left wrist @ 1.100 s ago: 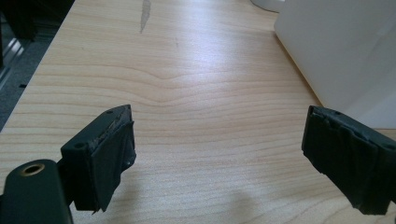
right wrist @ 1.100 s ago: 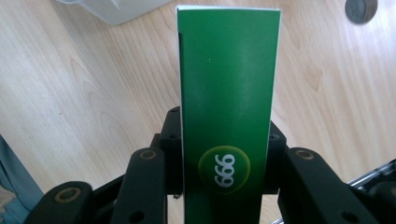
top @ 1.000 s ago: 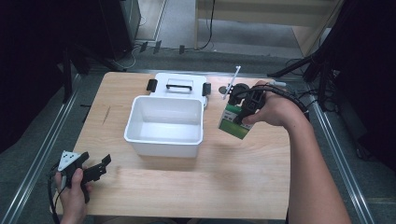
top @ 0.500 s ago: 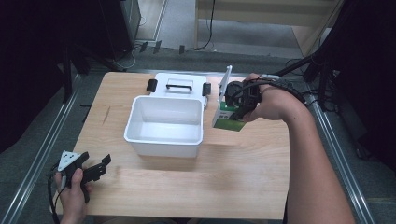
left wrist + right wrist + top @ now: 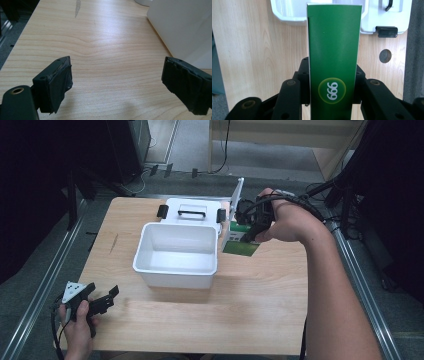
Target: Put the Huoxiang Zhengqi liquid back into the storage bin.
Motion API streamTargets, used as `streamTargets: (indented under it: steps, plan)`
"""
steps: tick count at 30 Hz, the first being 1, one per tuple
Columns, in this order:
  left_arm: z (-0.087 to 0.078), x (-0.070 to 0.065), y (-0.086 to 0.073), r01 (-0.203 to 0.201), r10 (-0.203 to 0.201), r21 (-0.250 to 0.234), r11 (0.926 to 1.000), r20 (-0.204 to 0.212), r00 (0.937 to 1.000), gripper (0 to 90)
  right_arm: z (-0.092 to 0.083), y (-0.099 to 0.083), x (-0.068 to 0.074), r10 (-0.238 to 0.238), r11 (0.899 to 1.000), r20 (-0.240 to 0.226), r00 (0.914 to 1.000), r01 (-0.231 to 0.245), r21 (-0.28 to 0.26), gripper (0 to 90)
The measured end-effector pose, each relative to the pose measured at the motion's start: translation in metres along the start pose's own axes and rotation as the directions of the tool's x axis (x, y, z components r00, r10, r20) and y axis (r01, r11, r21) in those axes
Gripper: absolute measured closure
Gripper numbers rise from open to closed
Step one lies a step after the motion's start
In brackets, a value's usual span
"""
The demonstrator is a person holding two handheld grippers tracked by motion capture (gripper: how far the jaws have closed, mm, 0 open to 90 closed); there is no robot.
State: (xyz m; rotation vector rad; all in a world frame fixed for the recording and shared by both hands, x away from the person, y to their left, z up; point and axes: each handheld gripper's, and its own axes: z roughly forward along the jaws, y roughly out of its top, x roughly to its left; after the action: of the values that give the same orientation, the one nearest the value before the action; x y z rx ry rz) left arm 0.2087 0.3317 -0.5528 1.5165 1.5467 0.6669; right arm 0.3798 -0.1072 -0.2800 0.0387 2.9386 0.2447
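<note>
Currently a green box (image 5: 333, 62) is clamped in the right gripper (image 5: 252, 222), arm extended beside the bin (image 5: 176, 270); left gripper (image 5: 92, 301) is held low, jaws apart.

High cam overhead; gripper cams close, low; all share table (image 5: 260, 300).

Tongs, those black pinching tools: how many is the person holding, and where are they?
2. The left tongs hover open at the table's near left corner. The right tongs are shut on a green box beside the white bin, right of it.
</note>
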Motion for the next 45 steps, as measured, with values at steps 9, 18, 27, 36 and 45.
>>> streamTargets:
  steps: [9,18,27,36,45]
  plan:
    - [0.0,0.0,0.0,0.001,-0.001,0.001,1.0,0.0,1.0,10.4,-0.01,0.026,-0.002,-0.02,1.0,0.02,0.9996,0.02,-0.016,64.8]
    - [0.0,0.0,0.0,0.003,-0.003,0.001,1.0,0.0,1.0,10.4,-0.014,0.055,0.0,-0.026,1.0,0.018,0.9995,0.026,0.003,64.6]
    - [0.0,0.0,0.0,0.007,-0.007,-0.002,1.0,0.0,1.0,10.4,-0.008,0.077,0.001,-0.039,0.999,0.014,0.9991,0.039,0.003,64.4]
    - [0.0,0.0,0.0,0.008,-0.008,0.001,1.0,0.001,1.0,10.4,0.005,0.104,0.001,-0.069,0.998,-0.002,0.9976,0.069,0.009,64.3]
    - [0.0,0.001,0.0,0.013,-0.013,-0.001,0.9999,0.002,0.9999,10.4,0.019,0.12,-0.001,-0.086,0.996,-0.018,0.9961,0.086,0.016,64.4]
